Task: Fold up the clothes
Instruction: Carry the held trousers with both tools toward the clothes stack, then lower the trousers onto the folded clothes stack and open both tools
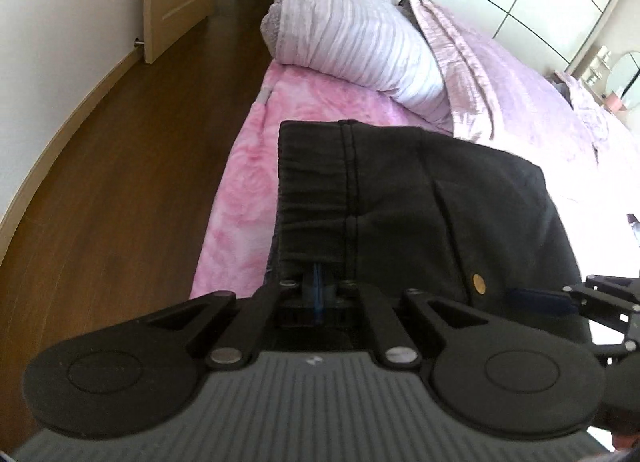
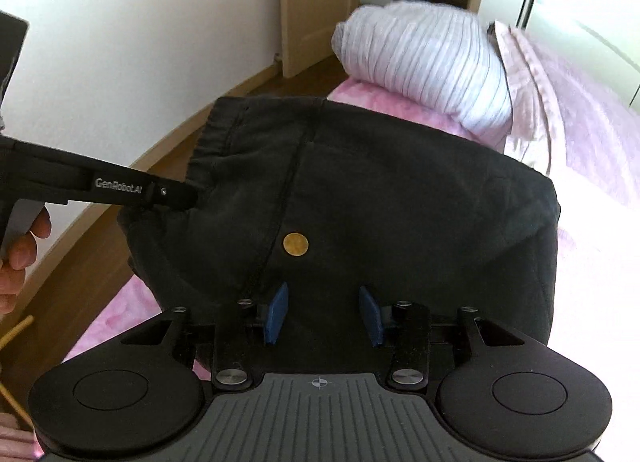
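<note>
Left gripper (image 1: 318,282) pinched closed on black cotton trousers (image 1: 420,202) waistband; right gripper (image 2: 324,312) jaws apart, empty, over trousers; pink floral bedspread (image 1: 244,190) beneath.

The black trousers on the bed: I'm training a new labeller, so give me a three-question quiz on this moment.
1. True or false: the left gripper is shut on the black trousers.
2. The right gripper's fingers are: A) open B) shut on the brass button C) out of view.
3. What striped thing lies on the bed beyond the trousers?

Key: 1 true, at the elastic waistband; 2 A; 3 the rolled duvet.
</note>
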`<state>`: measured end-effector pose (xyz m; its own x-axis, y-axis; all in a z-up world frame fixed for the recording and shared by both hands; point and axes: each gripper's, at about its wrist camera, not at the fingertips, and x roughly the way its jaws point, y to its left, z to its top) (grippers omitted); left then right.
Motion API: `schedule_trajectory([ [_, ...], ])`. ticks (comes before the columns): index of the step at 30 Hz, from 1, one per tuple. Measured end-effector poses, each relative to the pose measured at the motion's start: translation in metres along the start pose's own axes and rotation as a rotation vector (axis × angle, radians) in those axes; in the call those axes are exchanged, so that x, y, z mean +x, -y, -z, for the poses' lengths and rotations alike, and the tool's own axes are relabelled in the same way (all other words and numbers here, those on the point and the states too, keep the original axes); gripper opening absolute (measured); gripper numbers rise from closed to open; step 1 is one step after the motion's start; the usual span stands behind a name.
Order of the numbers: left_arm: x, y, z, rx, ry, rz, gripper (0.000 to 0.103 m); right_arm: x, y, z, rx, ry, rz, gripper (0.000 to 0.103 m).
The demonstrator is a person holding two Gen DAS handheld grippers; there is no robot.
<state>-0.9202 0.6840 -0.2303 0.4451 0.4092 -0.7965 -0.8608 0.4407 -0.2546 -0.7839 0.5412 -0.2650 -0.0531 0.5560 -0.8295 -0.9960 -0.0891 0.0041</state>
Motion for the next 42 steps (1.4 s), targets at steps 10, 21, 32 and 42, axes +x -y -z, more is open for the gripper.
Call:
schedule_trajectory([
  [10,-0.027,0.011,-0.061,0.062,0.035,0.084,0.003,-0.038,0.007,-0.025,0.171,0.026,-0.035,0.045],
  [21,0.006,0.014,-0.074,0.095,-0.011,0.049,0.003,0.004,0.066,-0.068,0.344,0.025,0.040,0.045],
  [32,0.024,-0.012,-0.057,0.022,-0.026,-0.018,0.001,0.021,0.067,-0.055,0.309,-0.010,0.003,0.045],
  [42,-0.042,0.018,-0.007,0.115,-0.036,-0.048,0.000,-0.047,0.042,-0.009,0.186,-0.025,-0.127,0.045],
])
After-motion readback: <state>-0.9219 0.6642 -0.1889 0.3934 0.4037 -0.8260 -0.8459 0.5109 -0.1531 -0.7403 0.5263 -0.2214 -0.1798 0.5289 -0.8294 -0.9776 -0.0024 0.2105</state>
